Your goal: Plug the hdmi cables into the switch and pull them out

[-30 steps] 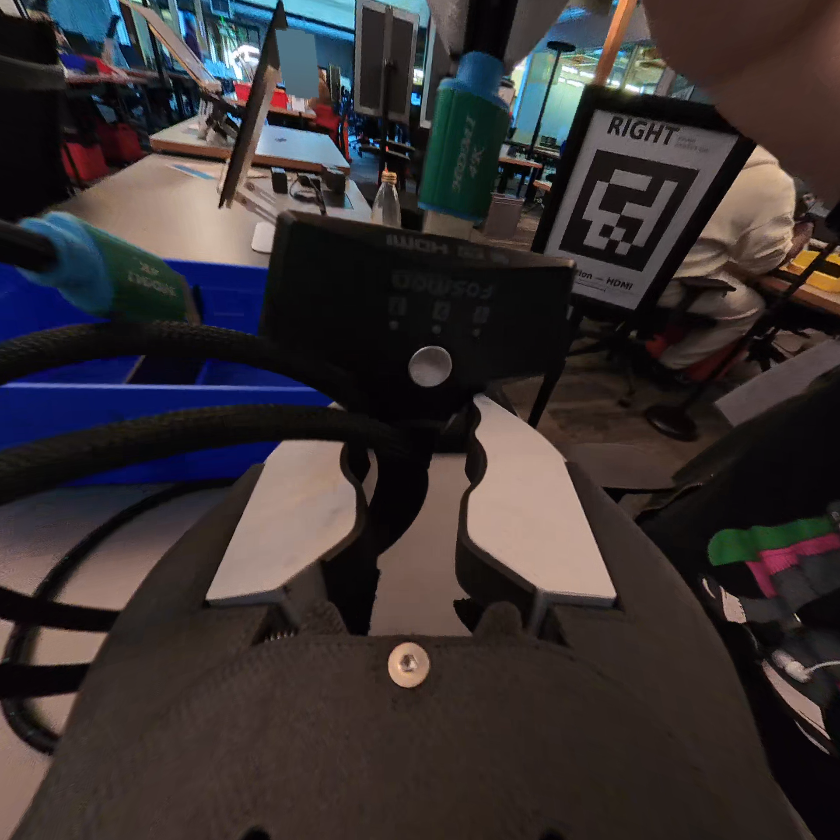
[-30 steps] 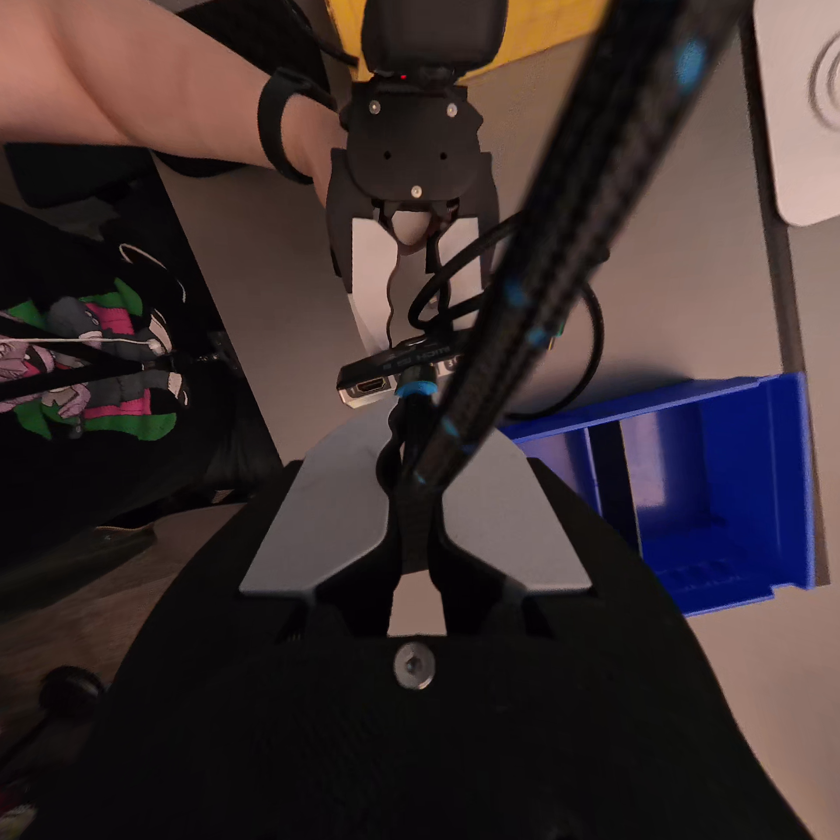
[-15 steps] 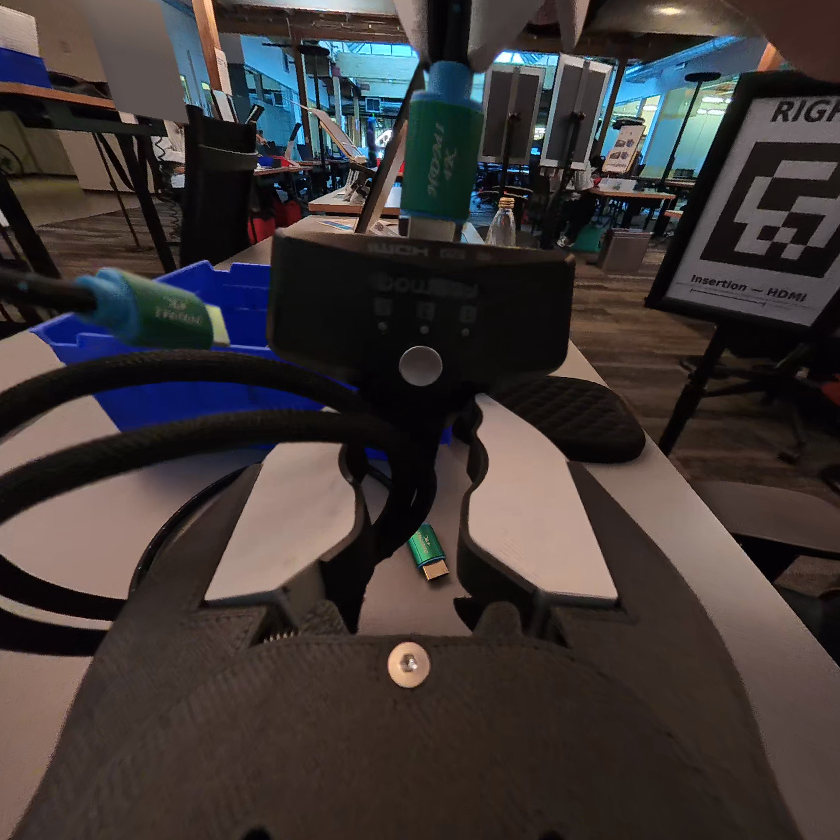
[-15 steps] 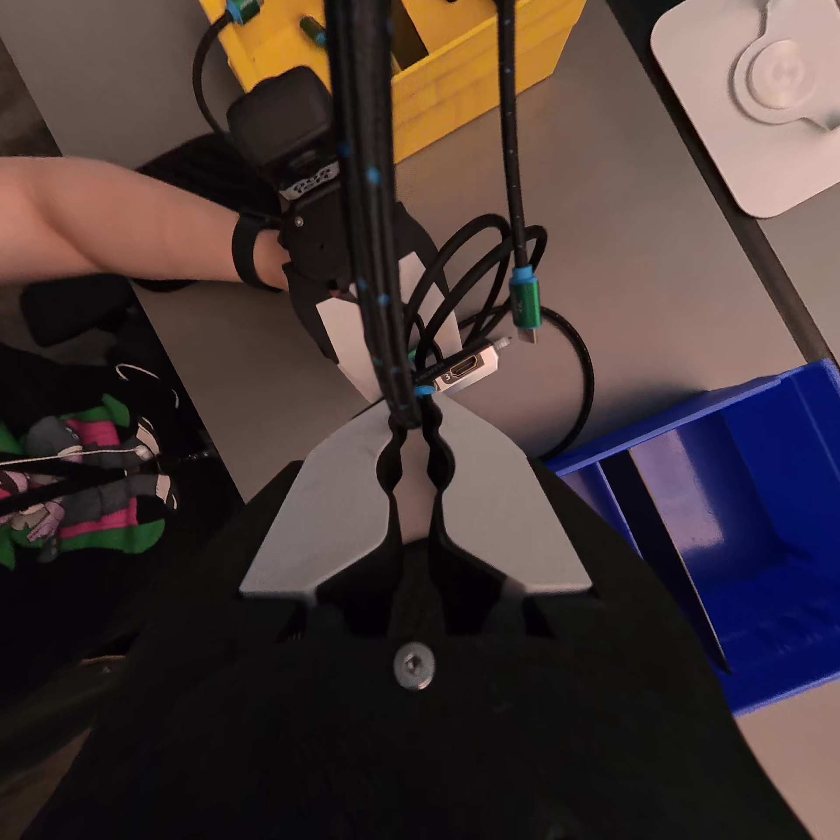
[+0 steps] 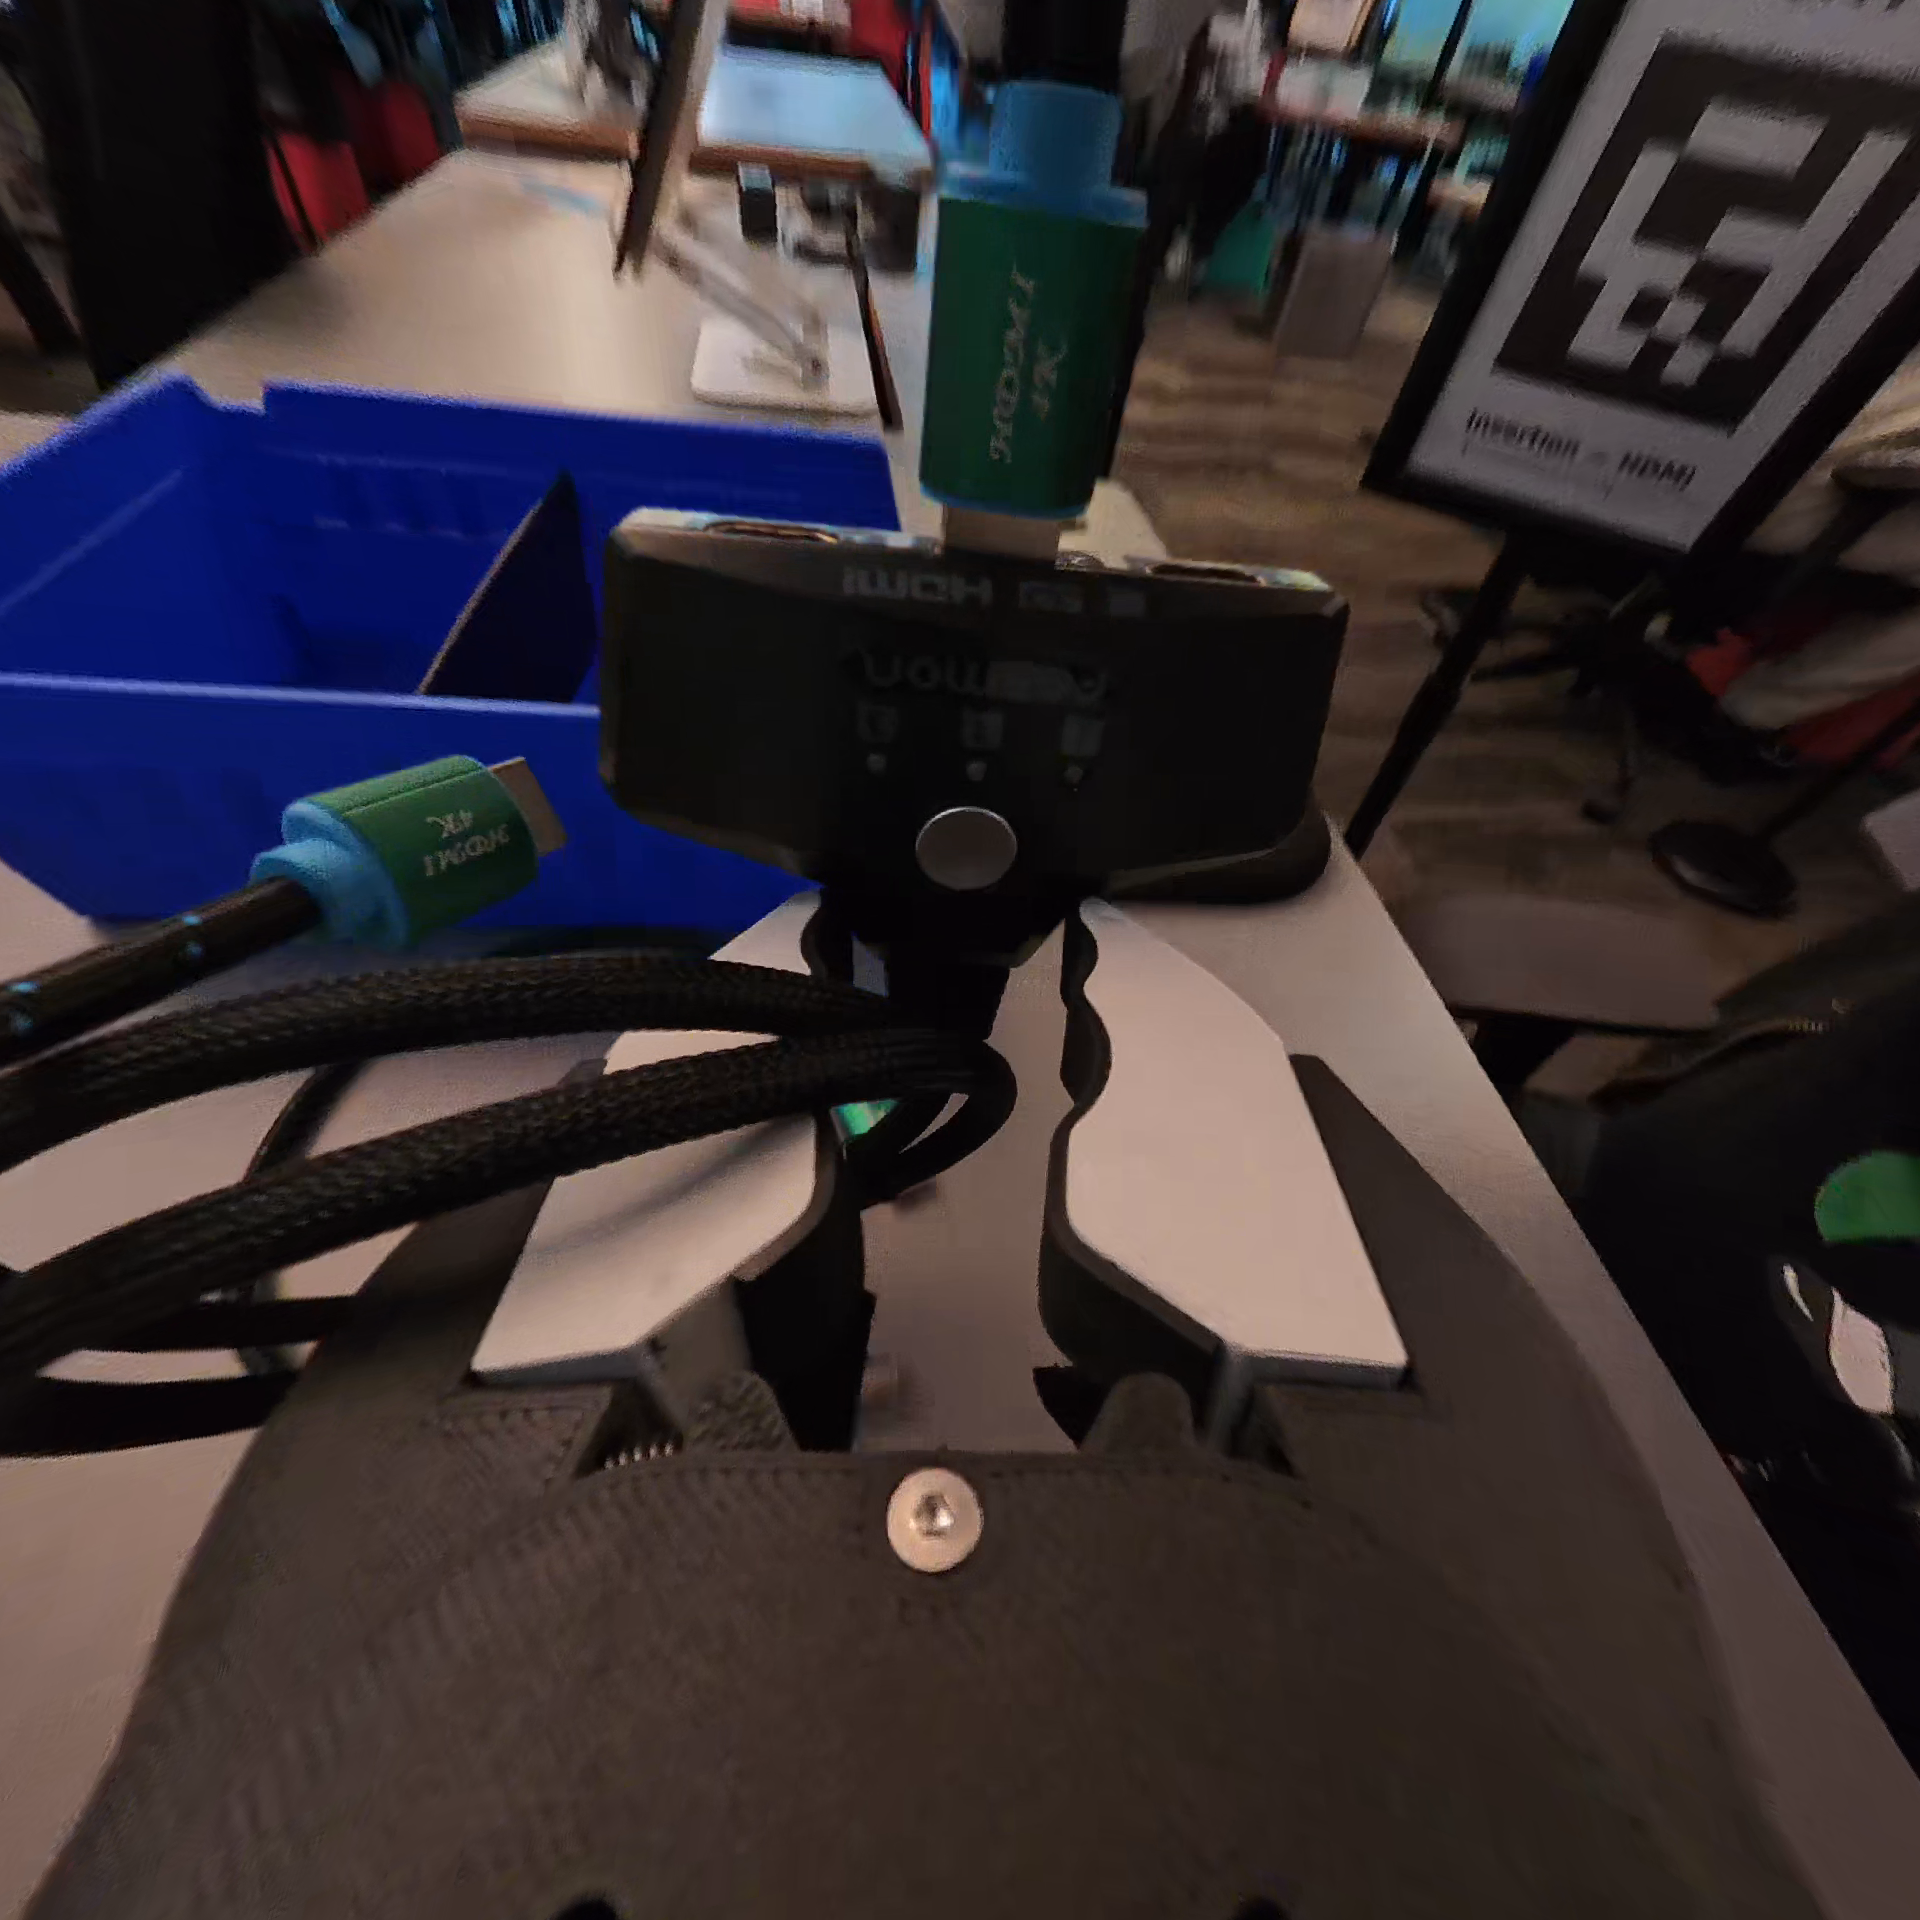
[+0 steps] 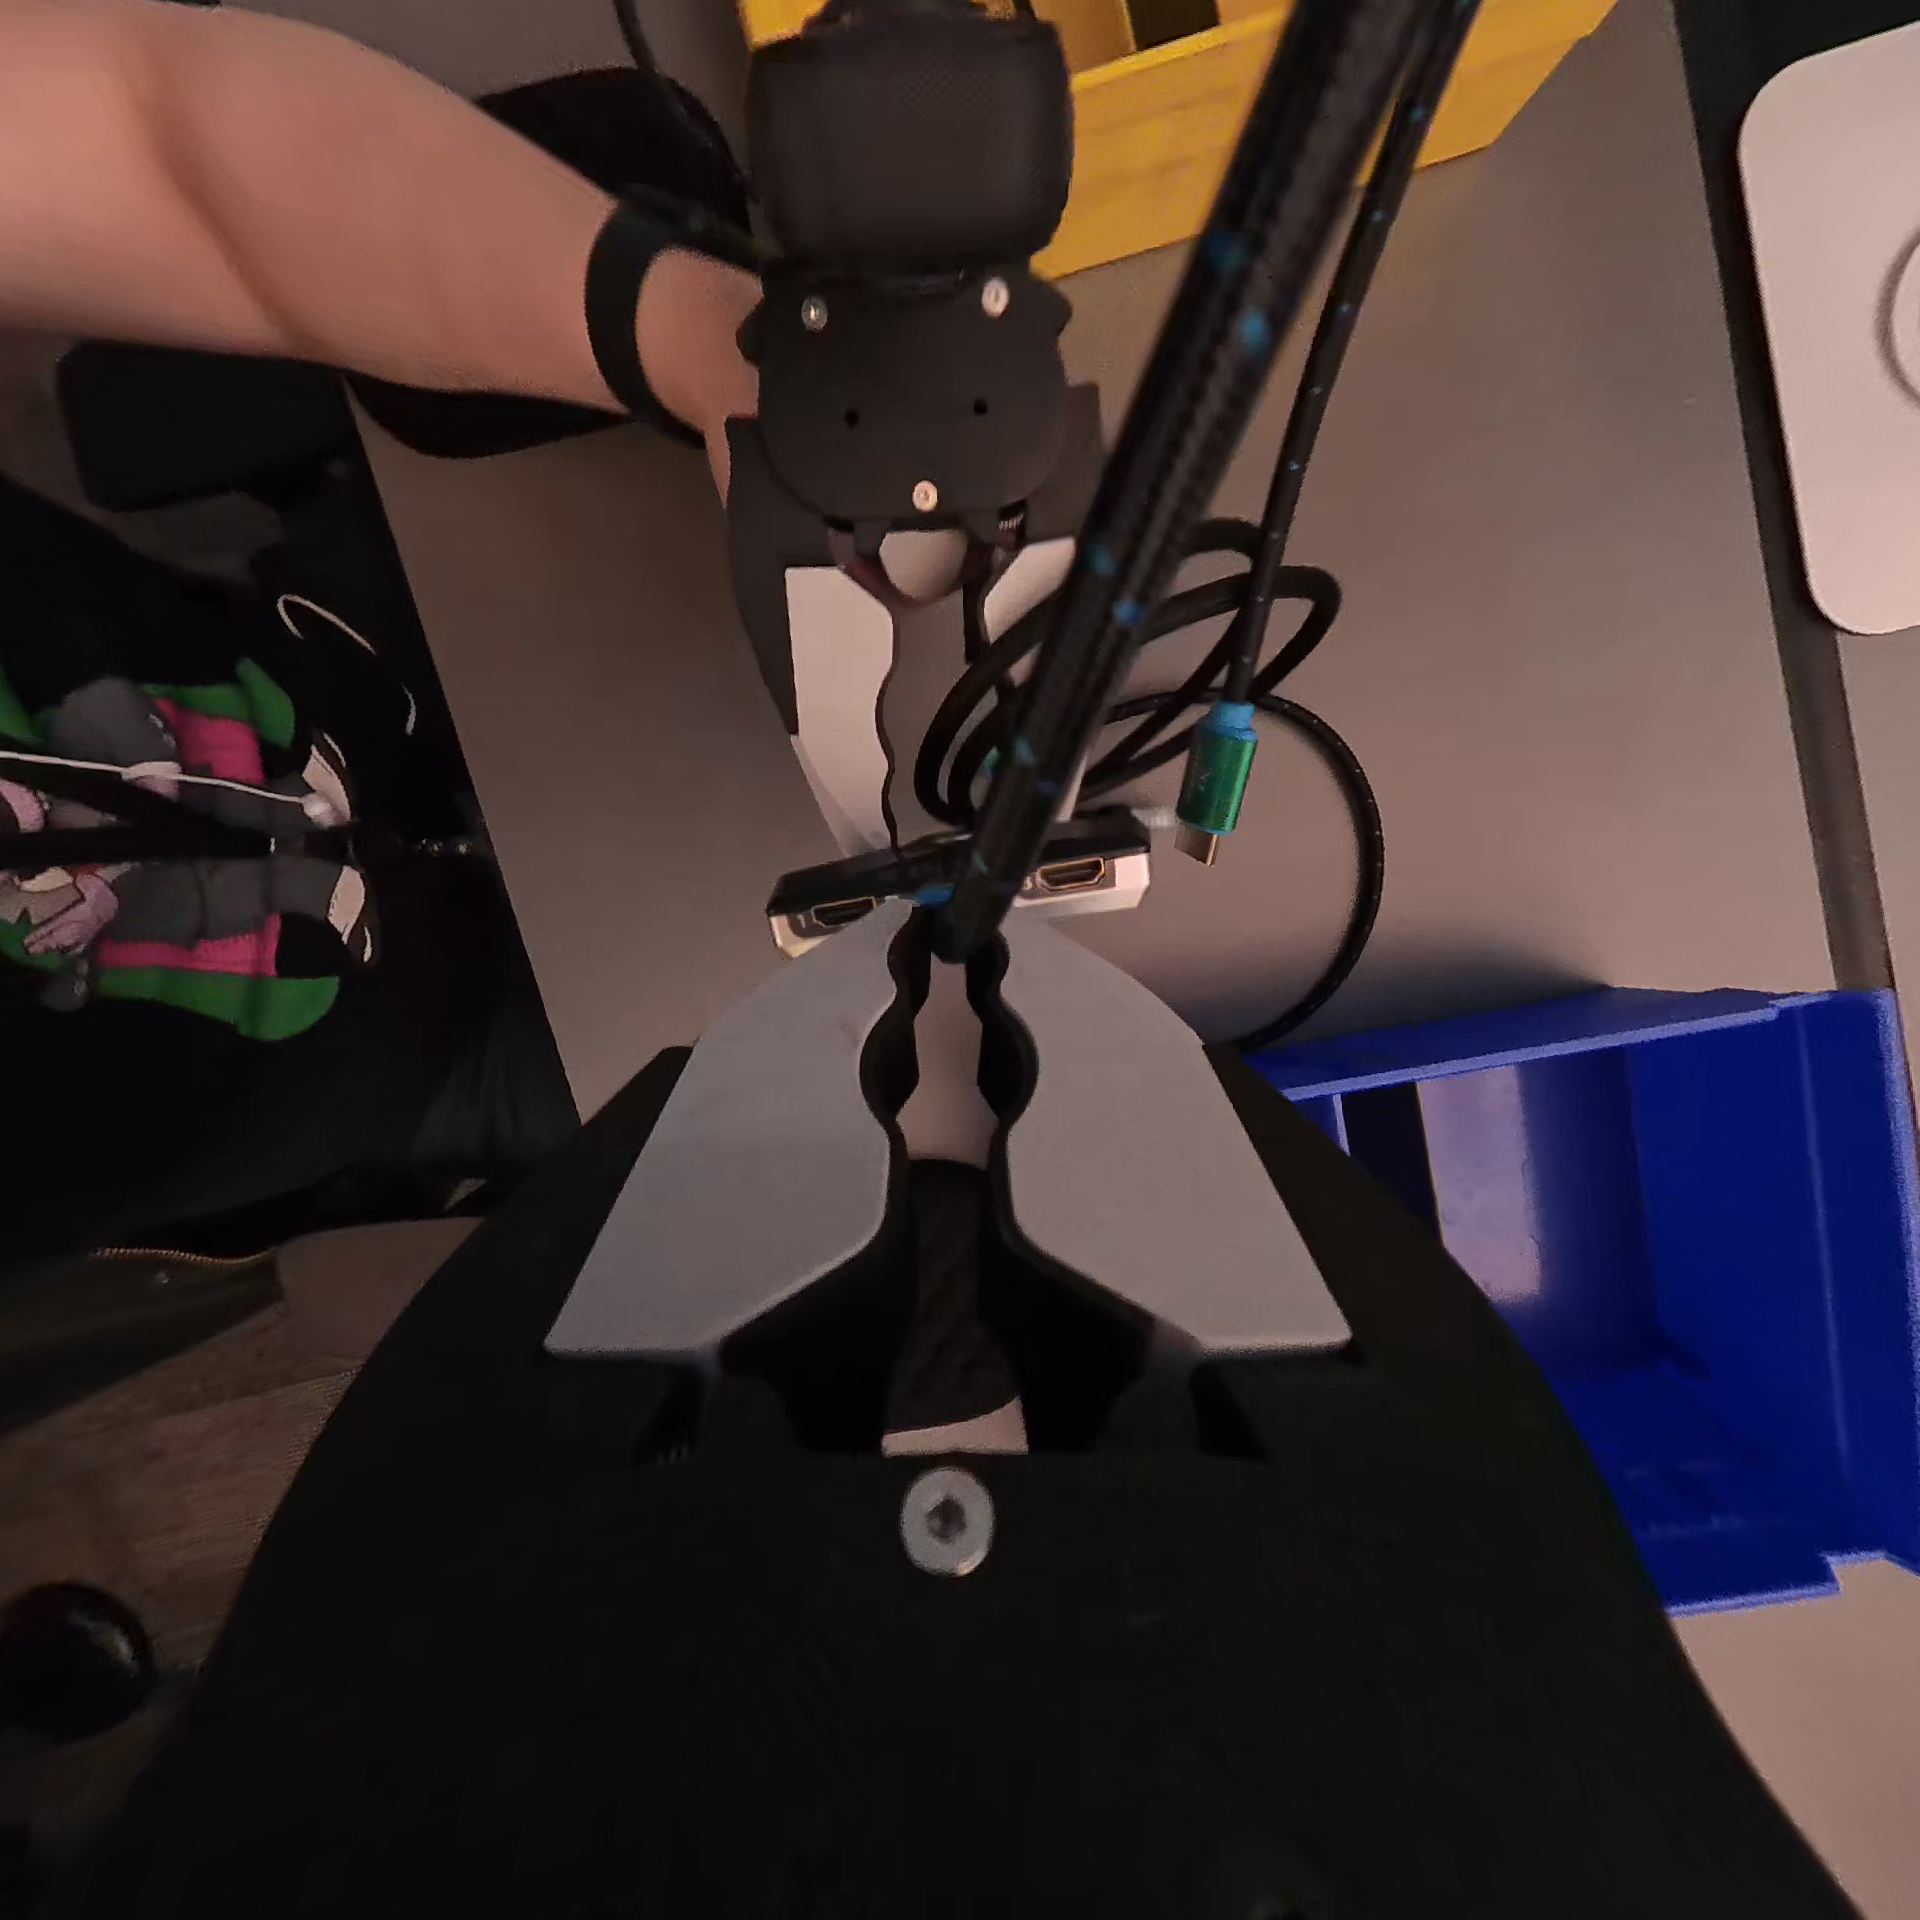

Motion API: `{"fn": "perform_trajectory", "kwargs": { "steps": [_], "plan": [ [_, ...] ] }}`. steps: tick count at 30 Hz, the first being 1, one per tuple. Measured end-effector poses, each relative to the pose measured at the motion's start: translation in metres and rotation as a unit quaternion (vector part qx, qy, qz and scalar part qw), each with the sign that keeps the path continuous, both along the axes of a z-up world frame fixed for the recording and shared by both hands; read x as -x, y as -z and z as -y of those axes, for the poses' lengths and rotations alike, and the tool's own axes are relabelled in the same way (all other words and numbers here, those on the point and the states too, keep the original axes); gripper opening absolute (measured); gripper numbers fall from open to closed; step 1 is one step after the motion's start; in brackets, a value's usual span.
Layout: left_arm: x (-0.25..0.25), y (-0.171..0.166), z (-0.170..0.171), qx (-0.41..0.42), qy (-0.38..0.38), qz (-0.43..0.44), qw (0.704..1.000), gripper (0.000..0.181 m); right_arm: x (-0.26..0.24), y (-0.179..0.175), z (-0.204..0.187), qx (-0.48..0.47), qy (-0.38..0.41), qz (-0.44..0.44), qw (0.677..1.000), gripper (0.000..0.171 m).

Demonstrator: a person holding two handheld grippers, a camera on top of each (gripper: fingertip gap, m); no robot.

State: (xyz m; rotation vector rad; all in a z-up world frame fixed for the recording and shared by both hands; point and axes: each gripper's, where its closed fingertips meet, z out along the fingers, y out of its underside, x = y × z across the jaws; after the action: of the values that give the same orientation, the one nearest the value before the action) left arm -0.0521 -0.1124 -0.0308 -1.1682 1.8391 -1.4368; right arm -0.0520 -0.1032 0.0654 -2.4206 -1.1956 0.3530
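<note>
Above table [image 5: 1351,935], switch's [image 5: 966,686] ports face up.

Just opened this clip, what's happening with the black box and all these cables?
A person works two handheld grippers over a grey table. The left gripper is clamped on the tail end of a black HDMI switch, holding it off the table. The right gripper is pinched on a braided cable whose green plug sits in the switch's middle port; the two ports beside it are empty. Another green-tipped cable hangs loose near the blue bin.
</note>
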Motion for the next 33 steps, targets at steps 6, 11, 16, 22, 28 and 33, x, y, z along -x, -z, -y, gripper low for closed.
{"fn": "perform_trajectory", "kwargs": {
  "steps": [6, 11, 16, 22, 28, 33],
  "plan": [
    [0.021, 0.003, 0.001, -0.049, 0.038, -0.080, 0.995, 0.038, -0.001, 0.007, 0.017, -0.047, -0.031, -0.056, 0.997, 0.008],
    [0.032, 0.003, 0.002, -0.074, 0.048, -0.115, 0.989, 0.038, 0.003, 0.011, 0.025, -0.126, -0.067, -0.109, 0.984, 0.008],
    [0.034, 0.007, 0.001, -0.077, 0.051, -0.130, 0.987, 0.038, 0.006, 0.014, 0.026, -0.153, -0.072, -0.143, 0.975, 0.020],
    [0.033, 0.010, 0.002, -0.087, 0.052, -0.137, 0.985, 0.037, 0.011, 0.031, 0.015, -0.177, -0.070, -0.117, 0.975, 0.027],
    [0.035, 0.014, -0.001, -0.095, 0.050, -0.149, 0.983, 0.037, 0.012, 0.034, 0.013, -0.163, -0.076, -0.106, 0.978, 0.027],
    [0.034, 0.017, -0.004, -0.115, 0.039, -0.156, 0.980, 0.037, 0.011, 0.039, 0.013, -0.139, -0.061, -0.099, 0.983, 0.022]
  ]
}}
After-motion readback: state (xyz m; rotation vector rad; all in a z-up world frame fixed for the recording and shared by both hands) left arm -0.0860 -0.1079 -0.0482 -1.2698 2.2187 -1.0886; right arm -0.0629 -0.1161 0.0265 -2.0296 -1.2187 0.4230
